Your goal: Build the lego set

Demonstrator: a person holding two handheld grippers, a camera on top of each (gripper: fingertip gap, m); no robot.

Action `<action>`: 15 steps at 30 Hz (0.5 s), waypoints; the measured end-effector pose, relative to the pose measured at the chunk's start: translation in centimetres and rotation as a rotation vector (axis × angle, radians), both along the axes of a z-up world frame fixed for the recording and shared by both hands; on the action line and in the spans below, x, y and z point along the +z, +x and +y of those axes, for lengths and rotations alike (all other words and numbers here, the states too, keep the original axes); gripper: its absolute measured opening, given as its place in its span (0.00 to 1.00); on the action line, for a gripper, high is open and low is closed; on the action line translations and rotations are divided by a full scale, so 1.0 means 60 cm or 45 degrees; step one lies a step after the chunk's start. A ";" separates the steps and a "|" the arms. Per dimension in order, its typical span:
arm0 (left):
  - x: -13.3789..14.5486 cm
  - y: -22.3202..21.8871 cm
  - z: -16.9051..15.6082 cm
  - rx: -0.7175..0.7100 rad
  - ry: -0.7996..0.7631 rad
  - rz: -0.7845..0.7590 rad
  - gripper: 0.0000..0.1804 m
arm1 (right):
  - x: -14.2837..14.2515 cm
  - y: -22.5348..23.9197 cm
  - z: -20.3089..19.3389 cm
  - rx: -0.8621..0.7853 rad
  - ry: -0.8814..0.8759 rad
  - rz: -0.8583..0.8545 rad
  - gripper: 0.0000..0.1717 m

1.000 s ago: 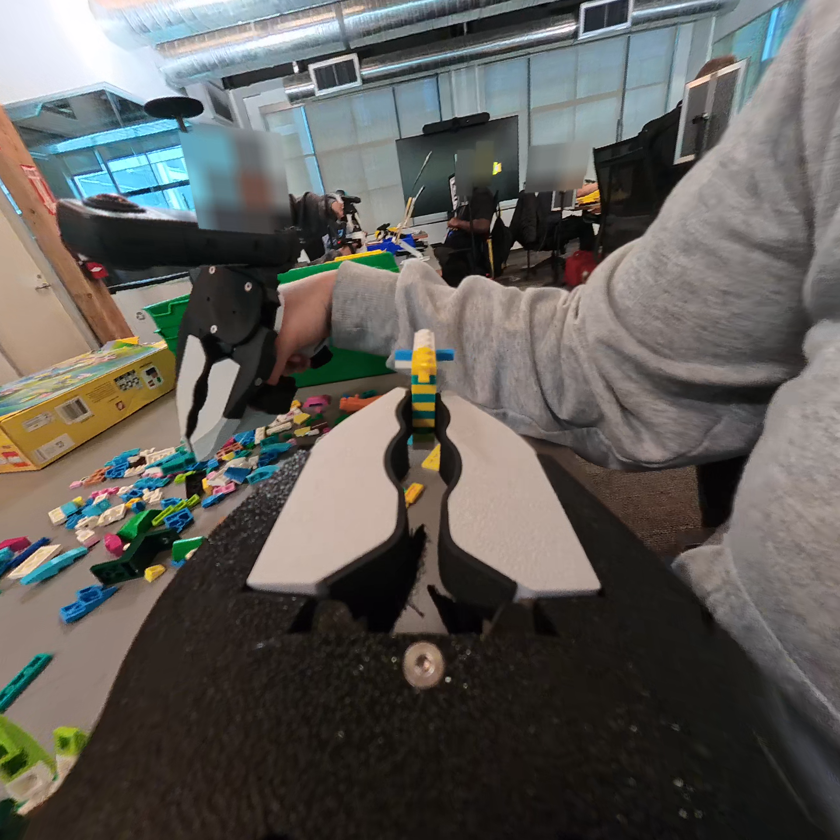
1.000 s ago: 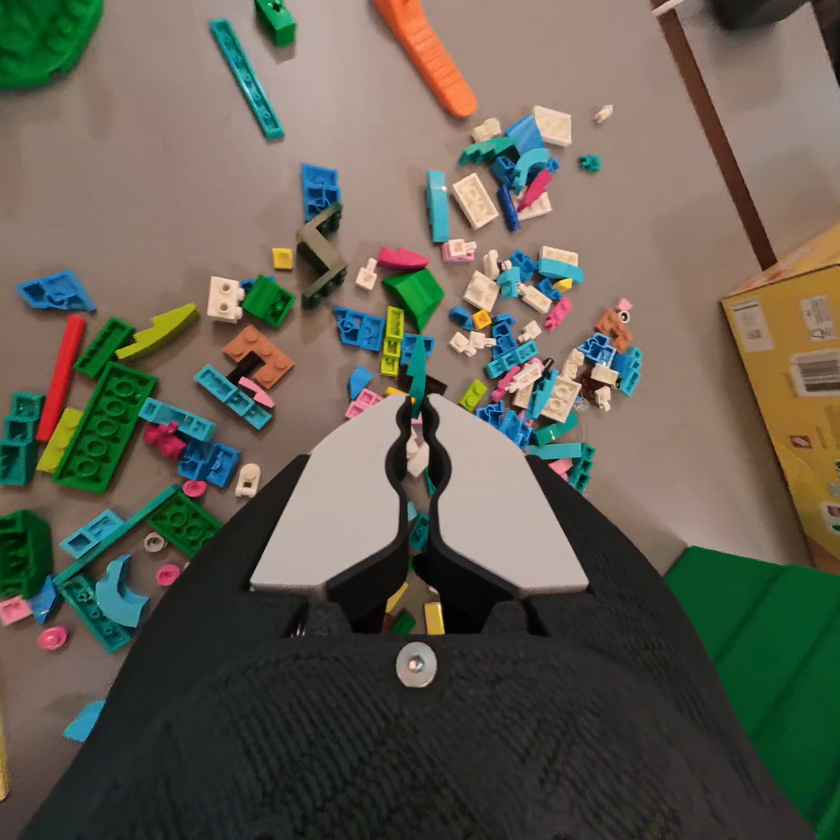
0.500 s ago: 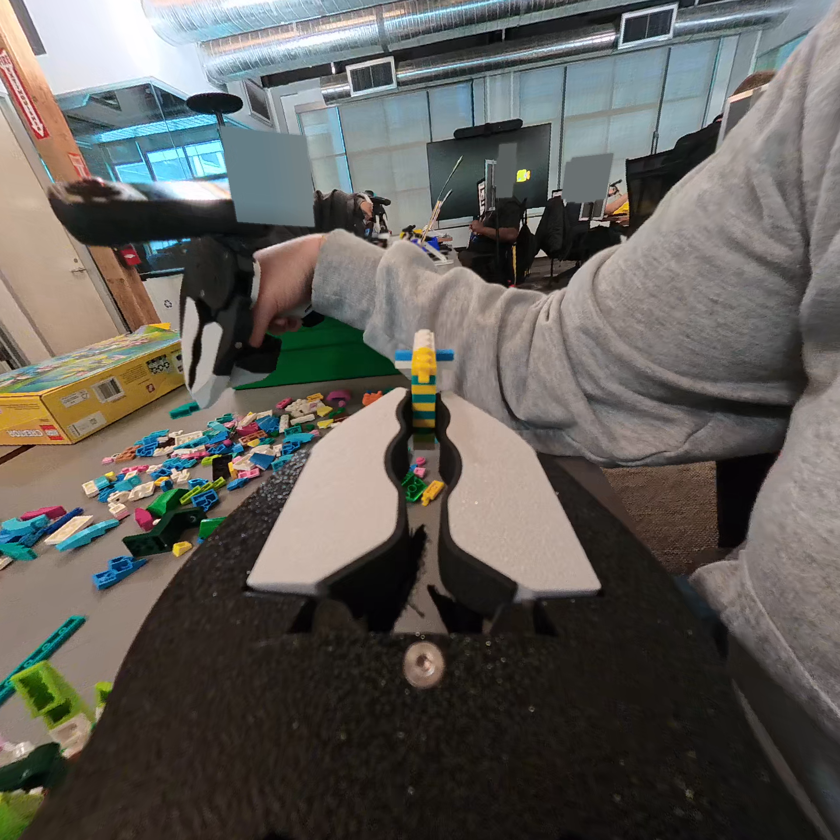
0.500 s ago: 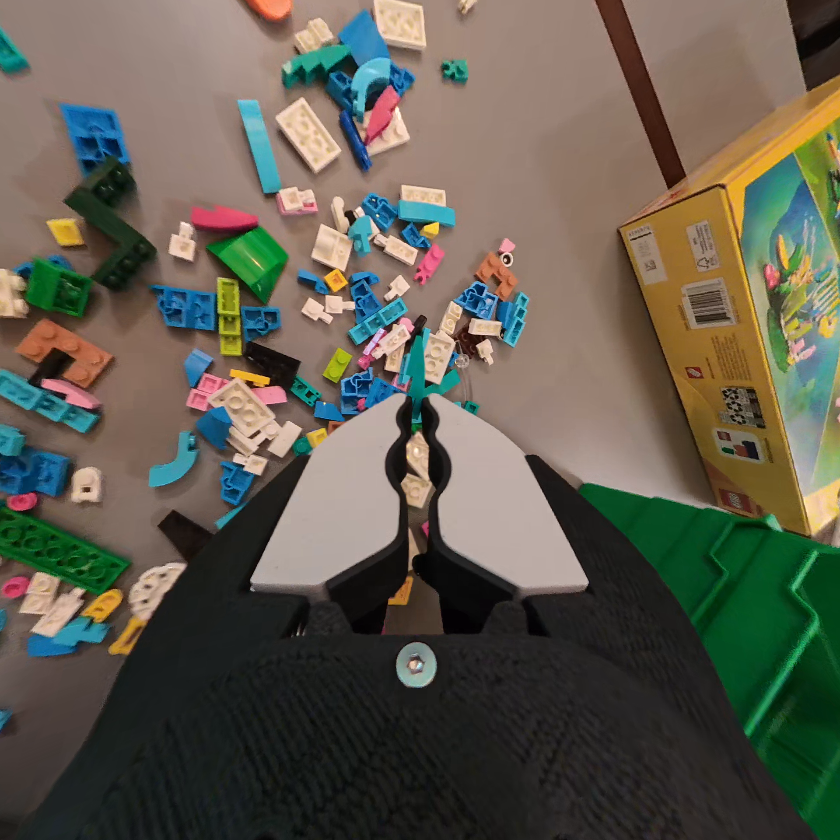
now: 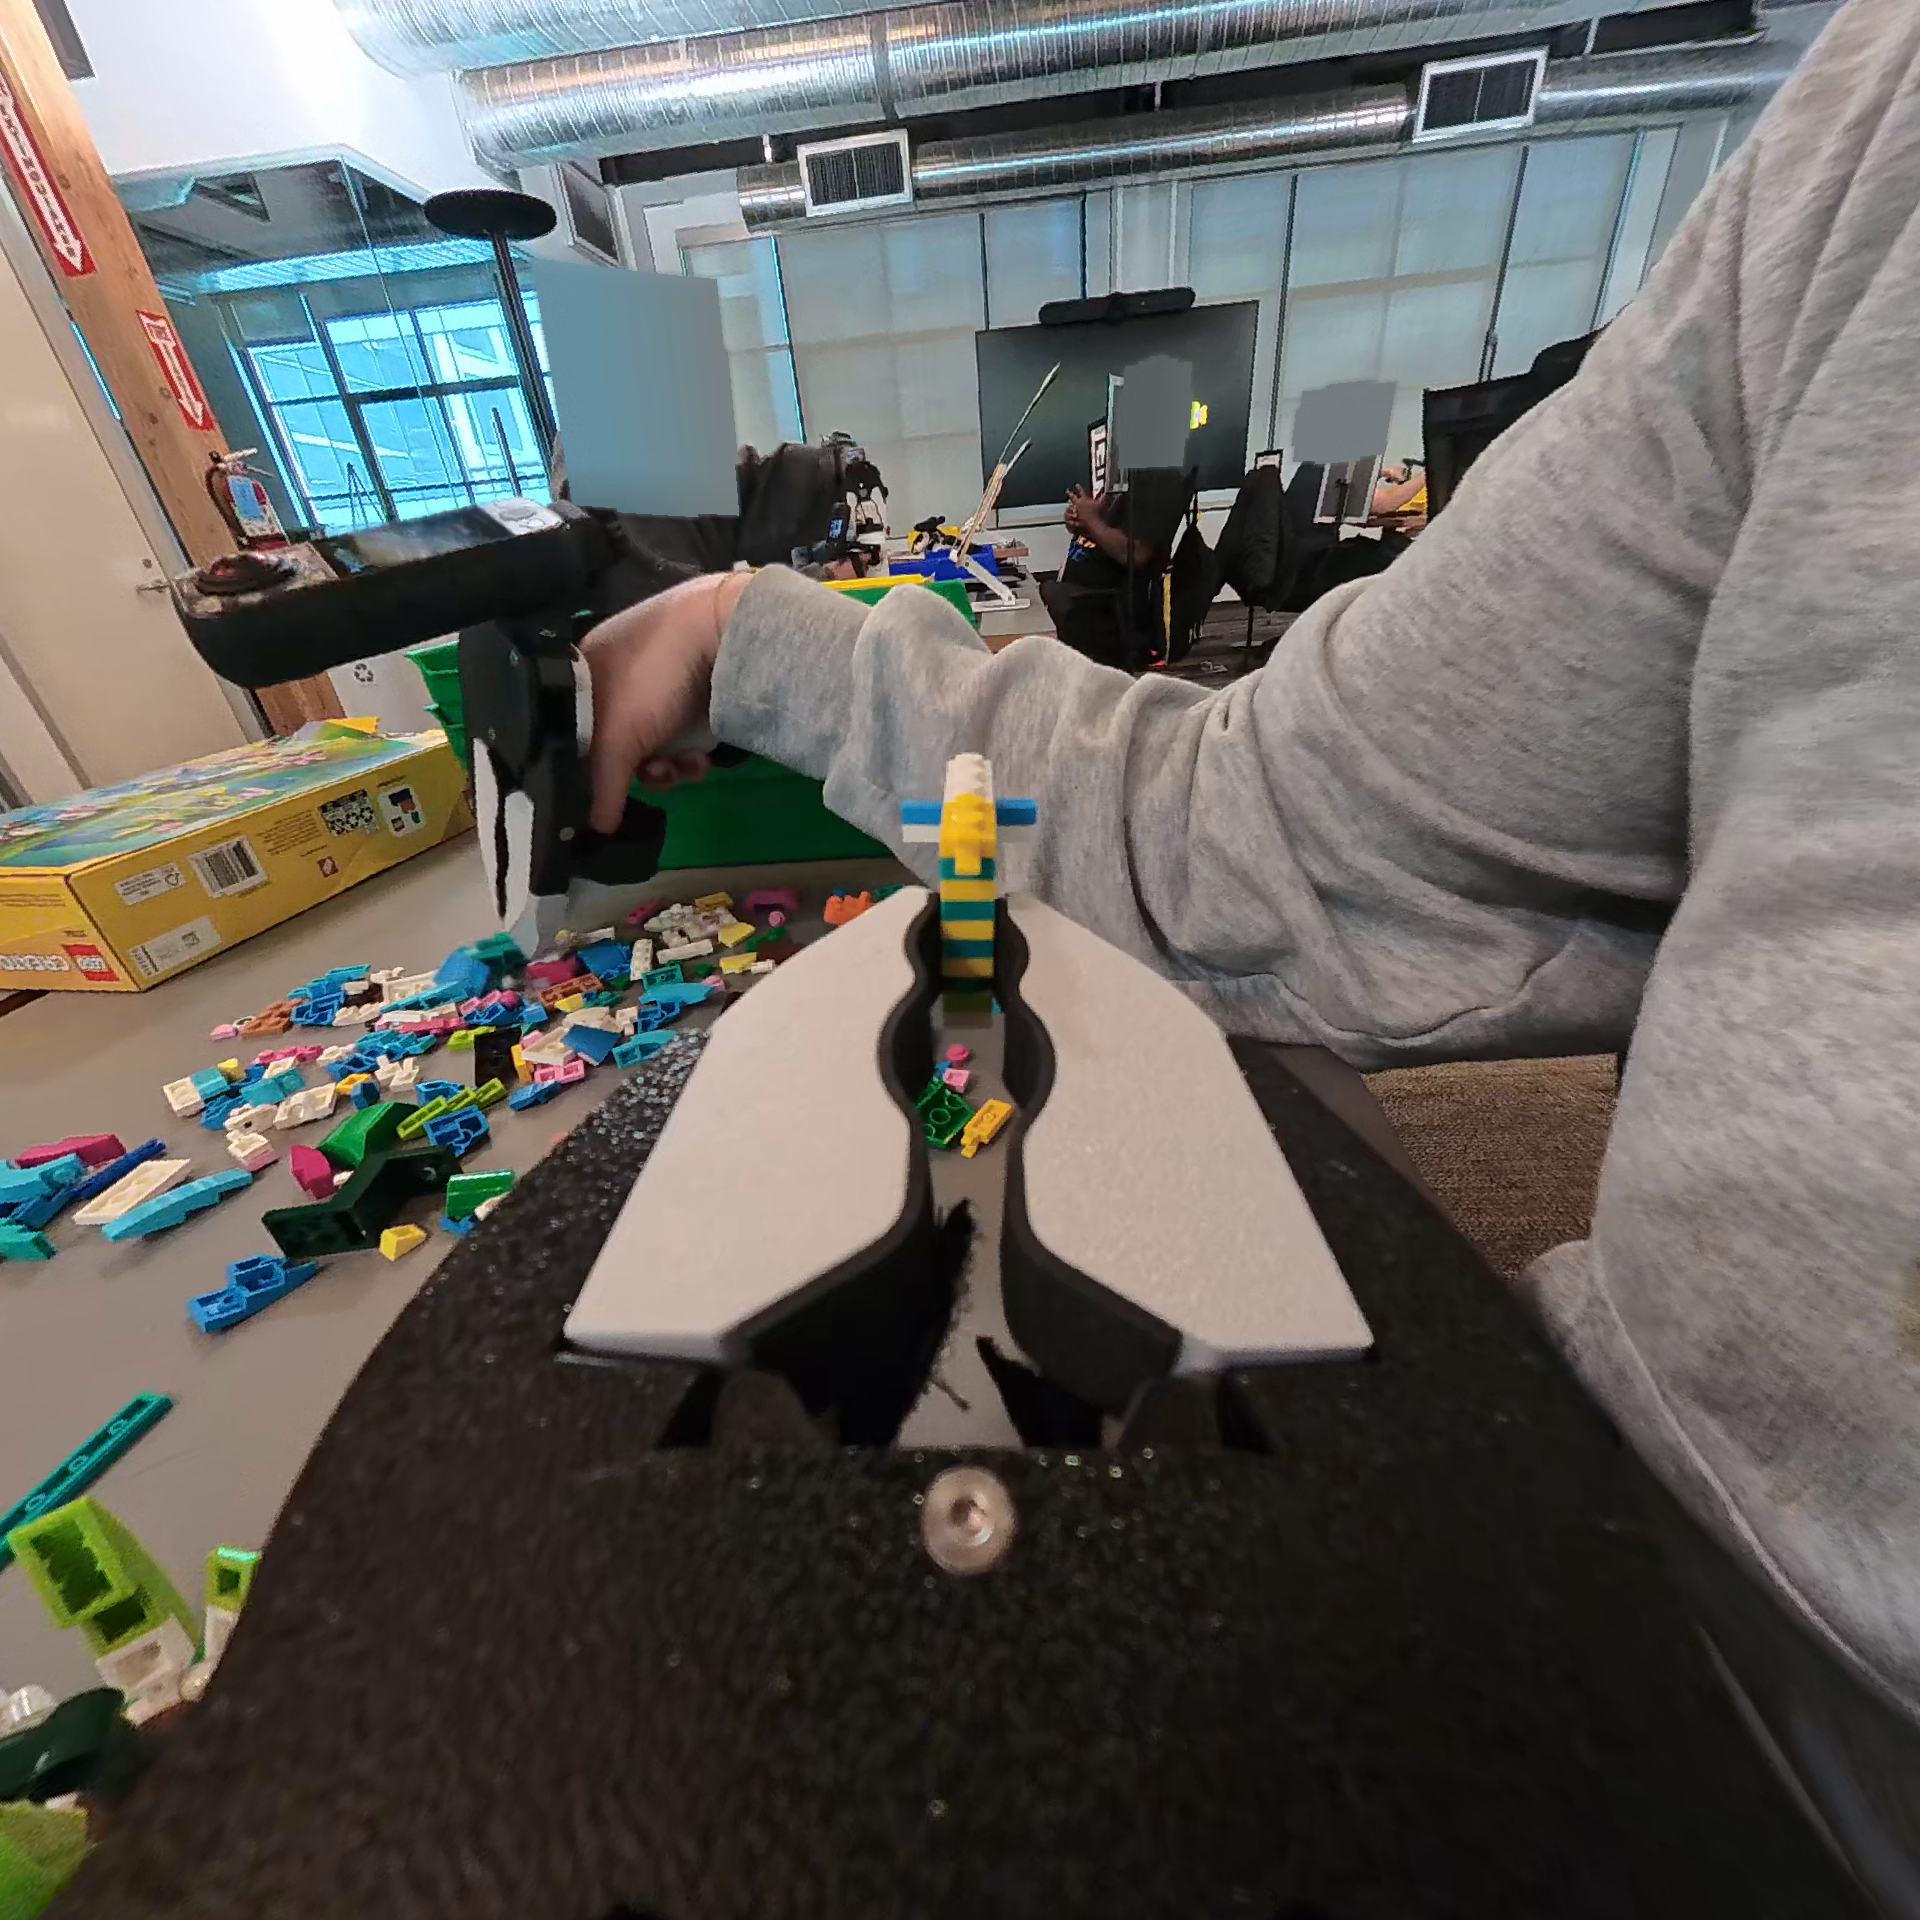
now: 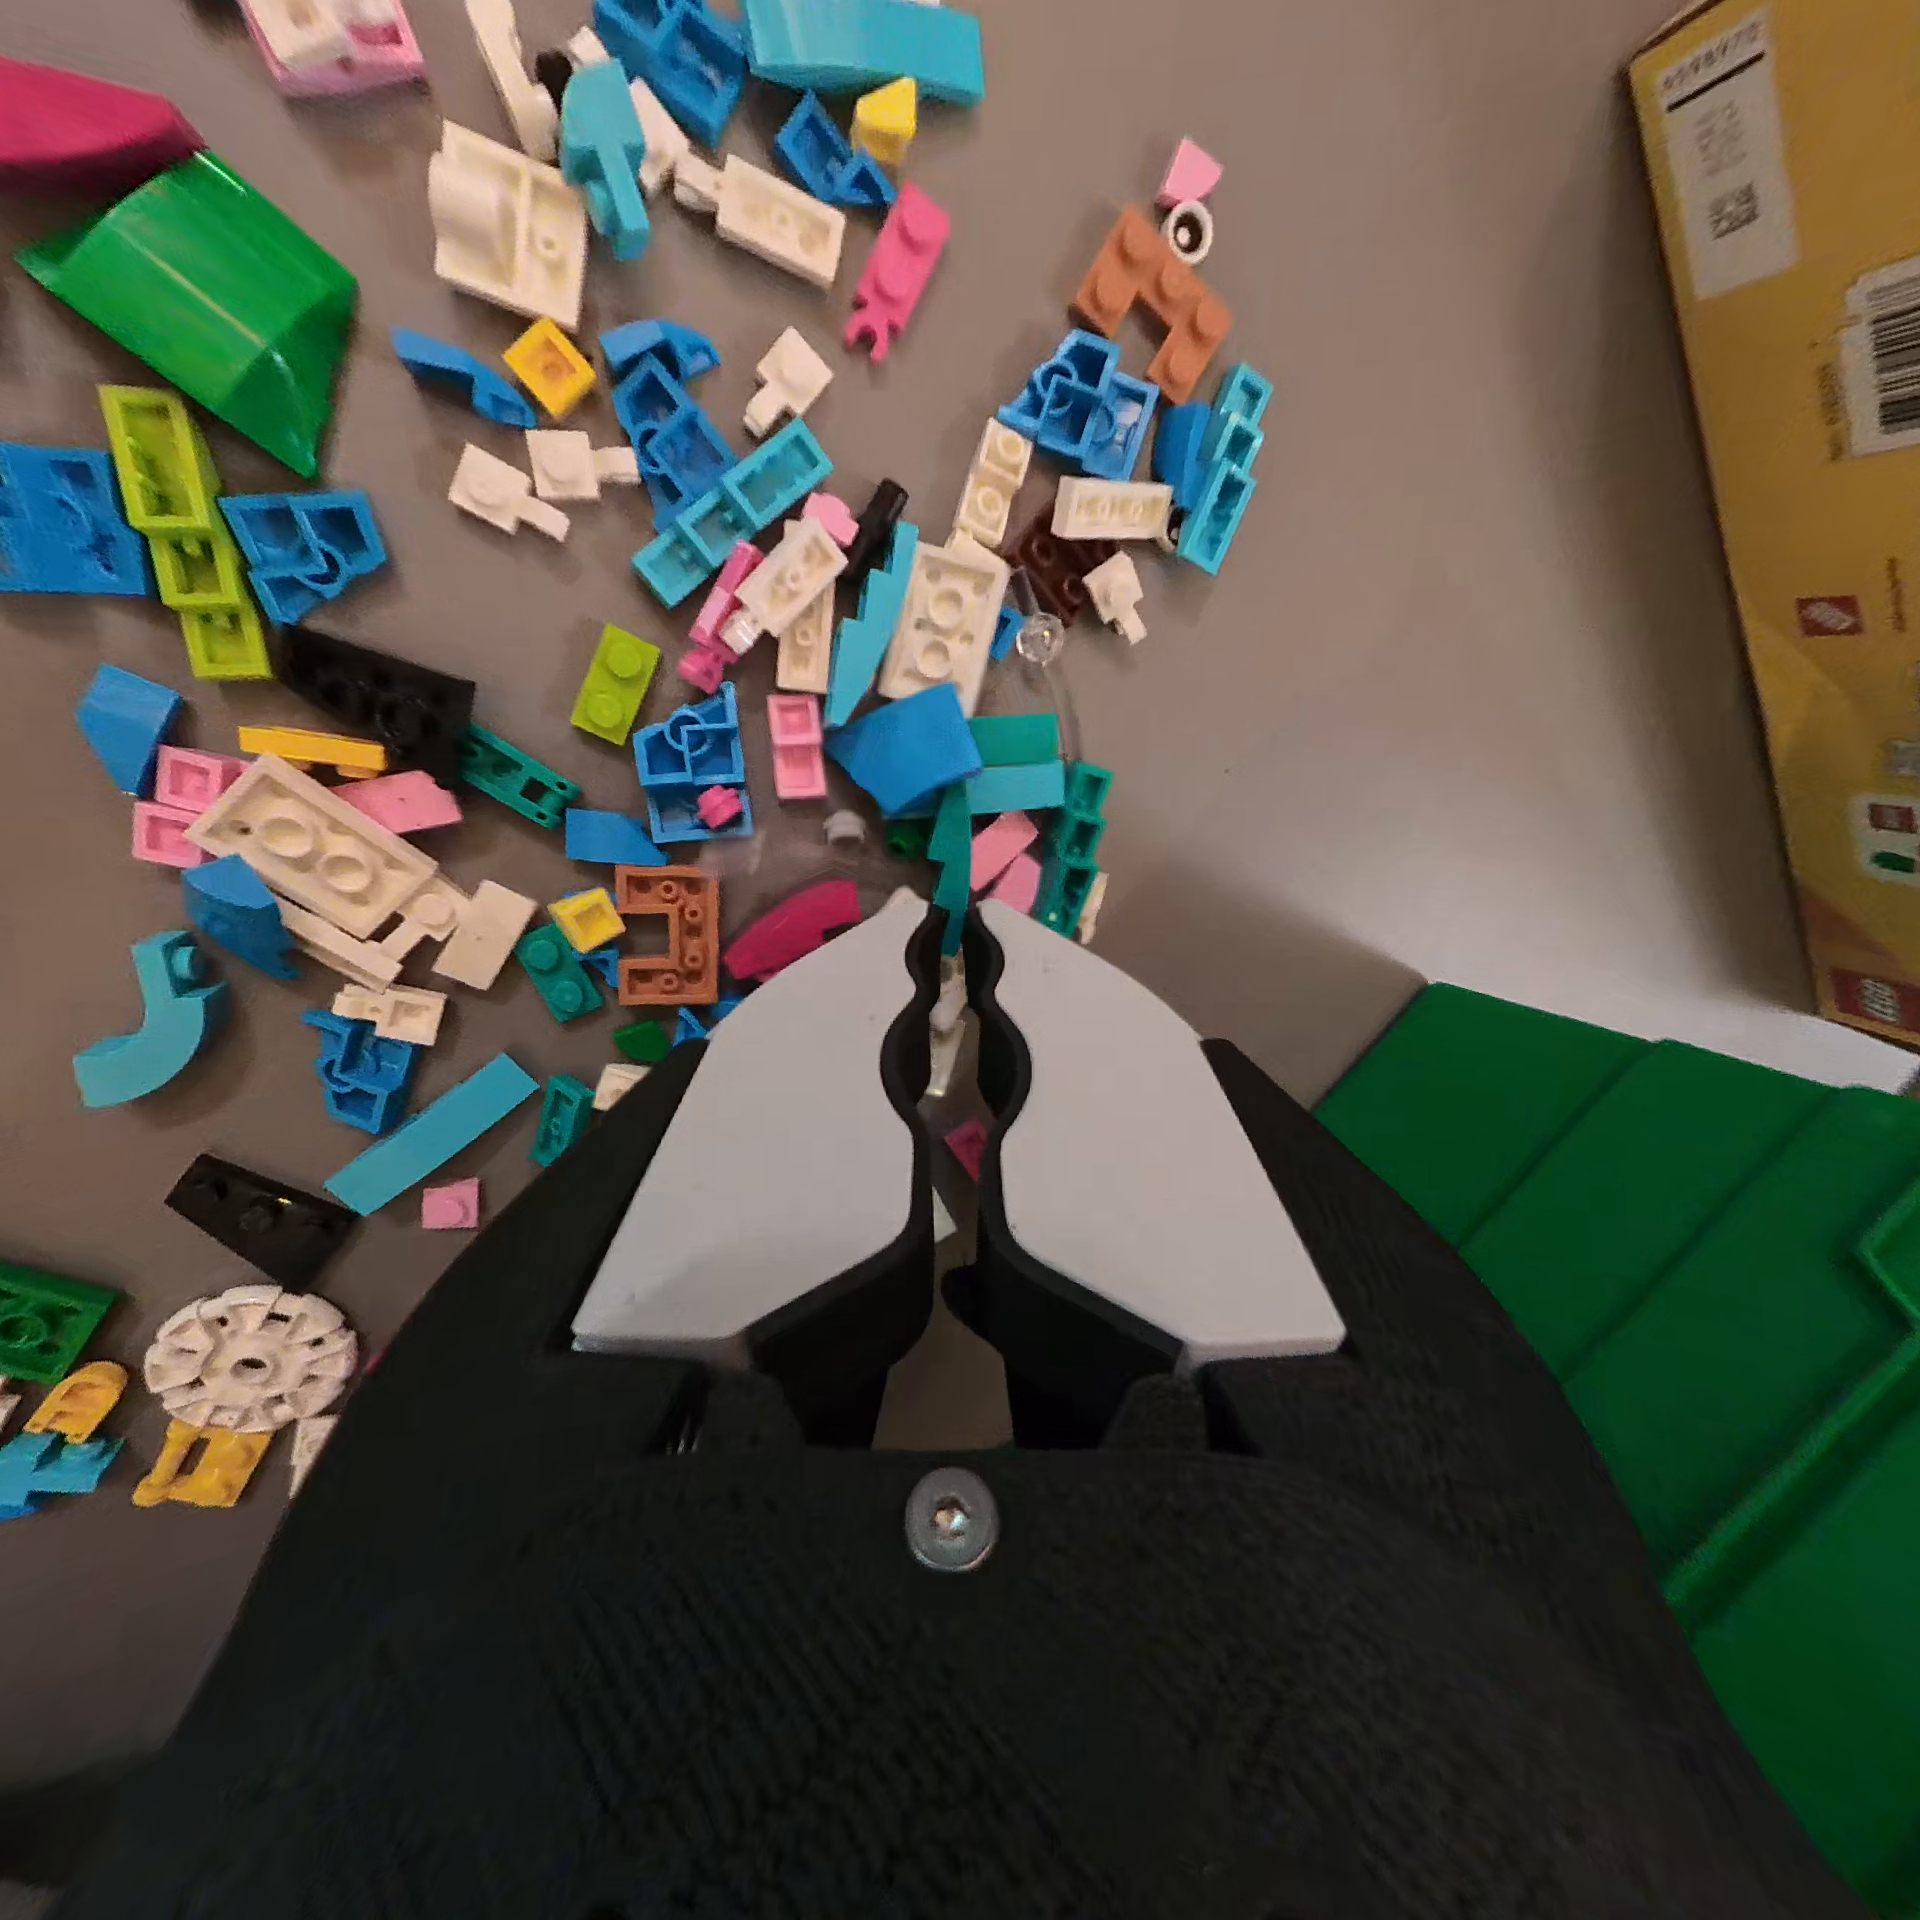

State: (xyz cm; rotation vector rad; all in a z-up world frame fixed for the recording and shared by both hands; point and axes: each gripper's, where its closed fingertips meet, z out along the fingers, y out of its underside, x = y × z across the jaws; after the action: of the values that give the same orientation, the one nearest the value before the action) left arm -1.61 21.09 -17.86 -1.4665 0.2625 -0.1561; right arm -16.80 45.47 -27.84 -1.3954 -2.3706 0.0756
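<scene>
Below the tips of the right gripper [image 6: 951, 914] the grey table [image 6: 1351, 623] was crowded with loose small bricks [image 6: 727, 582], lying close together, some touching, with only narrow grey gaps between them. To the right of those tips the table was bare up to the yellow box [image 6: 1808, 520], which closed that side. Near the right gripper's base, on its right, the green bin [image 6: 1662, 1299] blocked the way. In front of the left gripper [image 5: 966, 935] the grey sleeve [image 5: 1299, 831] crossed from the right, close behind the tips. To its left, bricks [image 5: 416, 1039] covered the table, and the nearer strip was mostly bare.
</scene>
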 end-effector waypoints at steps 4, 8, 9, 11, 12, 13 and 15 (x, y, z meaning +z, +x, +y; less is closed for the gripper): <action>0.001 -0.002 0.000 -0.004 -0.001 -0.008 0.05 | 0.008 0.000 -0.012 0.022 -0.033 0.018 0.06; 0.001 -0.002 0.000 -0.009 0.001 -0.010 0.05 | 0.040 -0.014 -0.073 0.157 -0.235 0.133 0.11; 0.001 -0.003 0.000 -0.009 0.001 -0.011 0.05 | 0.043 -0.015 -0.094 0.224 -0.294 0.142 0.12; 0.002 -0.003 0.000 -0.011 0.001 -0.012 0.05 | 0.040 -0.017 -0.124 0.319 -0.351 0.131 0.14; 0.002 -0.003 0.000 -0.011 0.001 -0.012 0.05 | 0.035 -0.019 -0.130 0.336 -0.355 0.119 0.14; 0.002 -0.003 0.000 -0.013 0.002 -0.011 0.05 | 0.030 -0.020 -0.134 0.336 -0.358 0.102 0.15; 0.002 -0.002 0.001 -0.015 0.001 -0.004 0.05 | 0.020 -0.026 -0.126 0.306 -0.315 0.087 0.15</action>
State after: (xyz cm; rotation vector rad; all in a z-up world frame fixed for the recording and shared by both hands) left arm -1.72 21.13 -17.76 -1.4639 0.2690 -0.1678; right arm -18.33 37.90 -26.63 -1.1800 -2.5262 0.4883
